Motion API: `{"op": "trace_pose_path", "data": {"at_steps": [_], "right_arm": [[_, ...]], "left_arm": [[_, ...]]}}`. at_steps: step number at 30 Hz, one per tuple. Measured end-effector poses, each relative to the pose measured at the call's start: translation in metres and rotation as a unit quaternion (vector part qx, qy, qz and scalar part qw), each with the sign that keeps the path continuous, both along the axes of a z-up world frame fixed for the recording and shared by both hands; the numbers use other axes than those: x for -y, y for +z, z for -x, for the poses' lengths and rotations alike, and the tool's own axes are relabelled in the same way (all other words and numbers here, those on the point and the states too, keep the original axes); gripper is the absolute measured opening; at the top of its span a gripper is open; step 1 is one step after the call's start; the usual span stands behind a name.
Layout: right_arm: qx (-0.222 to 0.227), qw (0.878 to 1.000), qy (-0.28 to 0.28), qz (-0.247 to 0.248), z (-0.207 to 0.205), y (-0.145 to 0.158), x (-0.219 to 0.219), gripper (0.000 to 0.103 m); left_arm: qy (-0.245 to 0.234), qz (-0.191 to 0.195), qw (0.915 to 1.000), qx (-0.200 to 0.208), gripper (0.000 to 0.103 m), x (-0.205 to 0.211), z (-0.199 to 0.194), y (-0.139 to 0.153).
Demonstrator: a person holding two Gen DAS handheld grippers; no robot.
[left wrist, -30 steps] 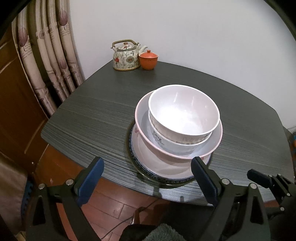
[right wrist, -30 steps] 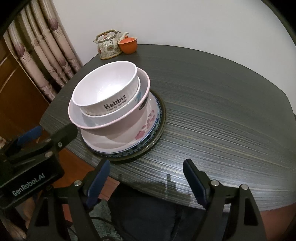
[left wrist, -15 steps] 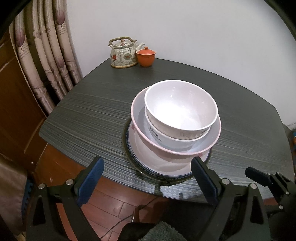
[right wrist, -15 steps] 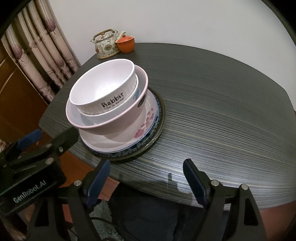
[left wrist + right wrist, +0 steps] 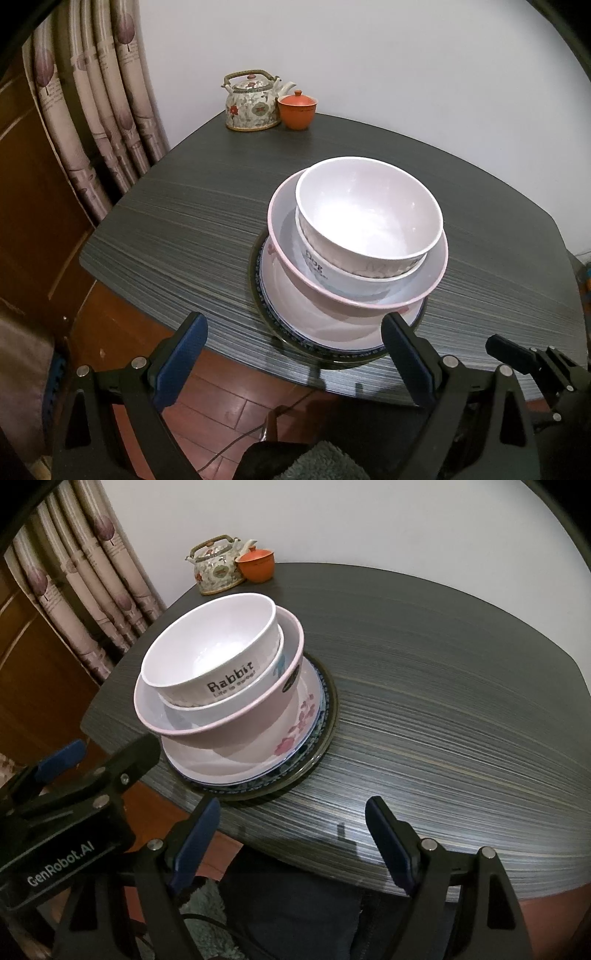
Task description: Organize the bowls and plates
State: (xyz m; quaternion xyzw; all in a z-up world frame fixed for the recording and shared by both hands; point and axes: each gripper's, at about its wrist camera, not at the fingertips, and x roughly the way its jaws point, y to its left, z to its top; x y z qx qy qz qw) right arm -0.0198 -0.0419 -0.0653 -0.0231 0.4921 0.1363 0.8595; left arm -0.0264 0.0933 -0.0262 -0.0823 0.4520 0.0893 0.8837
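Stacked bowls (image 5: 365,221) on plates (image 5: 317,325), dark table (image 5: 184,221), teapot (image 5: 251,103), left gripper (image 5: 291,354) open

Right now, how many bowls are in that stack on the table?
3 visible, nested: the white "Rabbit" bowl on top, a second white bowl beneath it, and the wide pink-rimmed bowl holding both, resting on plates. More may be hidden.

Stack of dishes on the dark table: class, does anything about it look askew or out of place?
Yes. The top Rabbit bowl and the bowl under it sit off-centre in the wide pink-rimmed bowl, pushed toward one side. That bowl in turn overhangs the plates beneath, so the pile leans. Nothing looks spilled or broken.
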Motion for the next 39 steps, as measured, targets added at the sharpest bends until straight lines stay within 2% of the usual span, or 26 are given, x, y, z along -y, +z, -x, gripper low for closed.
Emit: {"op": "trace_pose_path", "data": {"at_steps": [28, 39], "right_arm": [[0.001, 1.000, 0.023, 0.005, 0.000, -0.001, -0.013, 0.083], [0.001, 1.000, 0.021, 0.003, 0.000, -0.001, -0.012, 0.083]], "left_arm": [[0.001, -0.002, 1.0000, -0.002, 0.094, -0.002, -0.004, 0.000], [0.007, 0.014, 0.9998, -0.009, 0.094, -0.004, -0.002, -0.004]]}}
